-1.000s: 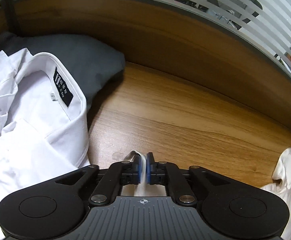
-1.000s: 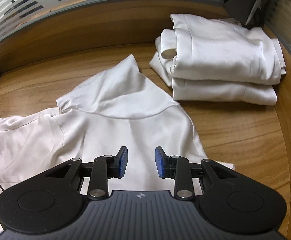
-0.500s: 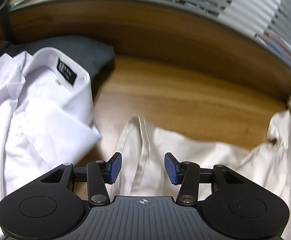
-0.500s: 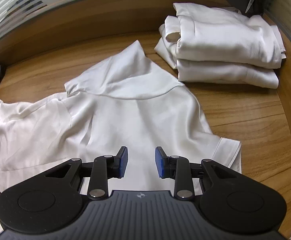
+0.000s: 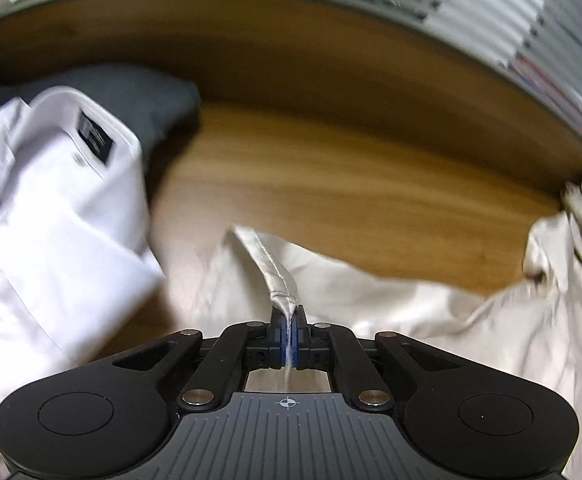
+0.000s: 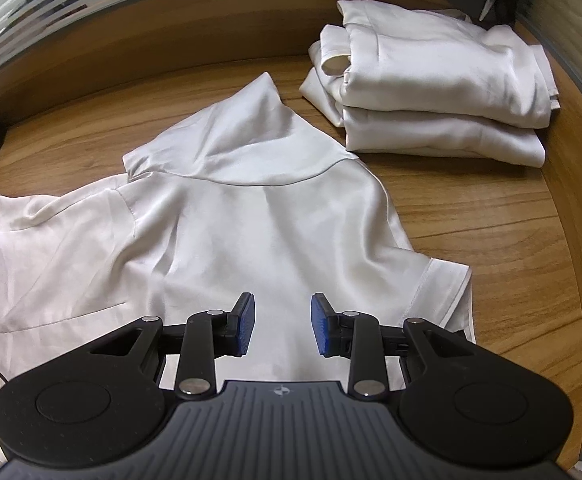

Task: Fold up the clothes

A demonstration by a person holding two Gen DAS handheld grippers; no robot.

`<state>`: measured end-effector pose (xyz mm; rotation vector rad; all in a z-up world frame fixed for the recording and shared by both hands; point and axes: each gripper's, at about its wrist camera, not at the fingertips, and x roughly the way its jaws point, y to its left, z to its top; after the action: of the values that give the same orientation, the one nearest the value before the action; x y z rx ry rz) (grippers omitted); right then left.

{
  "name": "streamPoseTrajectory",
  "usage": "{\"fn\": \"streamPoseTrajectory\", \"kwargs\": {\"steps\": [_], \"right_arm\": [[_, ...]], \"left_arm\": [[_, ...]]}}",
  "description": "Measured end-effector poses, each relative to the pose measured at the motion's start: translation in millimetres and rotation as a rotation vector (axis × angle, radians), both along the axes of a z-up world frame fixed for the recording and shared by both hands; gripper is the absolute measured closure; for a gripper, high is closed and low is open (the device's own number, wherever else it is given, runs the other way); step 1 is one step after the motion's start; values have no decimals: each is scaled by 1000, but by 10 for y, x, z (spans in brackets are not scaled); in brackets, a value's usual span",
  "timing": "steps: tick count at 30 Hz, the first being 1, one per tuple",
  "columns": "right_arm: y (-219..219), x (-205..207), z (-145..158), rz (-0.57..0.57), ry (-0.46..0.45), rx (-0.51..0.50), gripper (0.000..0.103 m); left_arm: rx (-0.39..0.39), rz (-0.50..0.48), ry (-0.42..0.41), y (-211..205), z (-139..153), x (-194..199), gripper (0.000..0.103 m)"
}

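Wood-grain surface [image 6: 491, 208] with a raised wooden rim, frosted striped glass behind it. Cream satin blouse [image 6: 251, 216] lies spread across the middle of the surface, back up, one short sleeve out toward the right edge.

Left tongs [image 5: 289, 320]: pressed together on a hemmed edge of the blouse [image 5: 371, 300], a thin strip of cloth pinched between the blue pads; the hem rises from the surface in a taut ridge to them.

Right tongs [image 6: 282, 316]: pads apart, nothing between them, poised over the blouse's lower back.

White dress shirt [image 5: 51, 220] with a black collar label lies crumpled just left of the blouse, over a dark grey garment [image 5: 147, 96]. Two folded cream garments [image 6: 439, 92] stacked at far right, apart from the blouse.
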<state>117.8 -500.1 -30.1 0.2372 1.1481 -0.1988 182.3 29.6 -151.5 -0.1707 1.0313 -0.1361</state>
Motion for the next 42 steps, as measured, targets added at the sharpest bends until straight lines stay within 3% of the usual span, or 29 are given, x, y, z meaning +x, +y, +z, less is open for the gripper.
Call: {"fn": "streamPoseTrajectory", "kwargs": {"steps": [8, 13, 18, 20, 24, 30, 36, 38, 39, 42], "right_arm": [[-13, 90, -17, 13, -12, 1, 68], [13, 408, 34, 72, -45, -19, 68], [53, 967, 65, 149, -69, -41, 68], [24, 1208, 55, 180, -73, -54, 67], [-43, 1687, -6, 247, -73, -80, 55], [-132, 2354, -283, 326, -6, -86, 52], [-240, 2779, -531, 346, 78, 26, 52], [-268, 2829, -564, 358, 90, 54, 70], [-281, 2850, -576, 362, 94, 64, 98], [-305, 2838, -520, 353, 63, 29, 102]], "left_arm": [[-35, 103, -4, 166, 97, 412, 98], [-44, 154, 2, 180, 84, 656, 97], [-9, 145, 20, 107, 49, 791, 80], [-5, 140, 23, 96, 31, 799, 76], [-21, 153, 49, 102, -10, 753, 71], [-32, 143, 57, 138, -15, 564, 68], [-19, 109, 30, 39, 70, 241, 66], [-26, 118, 32, 33, 88, 123, 66], [-27, 123, 34, 34, 97, 69, 66], [-23, 148, 36, 73, 124, -85, 66]]}}
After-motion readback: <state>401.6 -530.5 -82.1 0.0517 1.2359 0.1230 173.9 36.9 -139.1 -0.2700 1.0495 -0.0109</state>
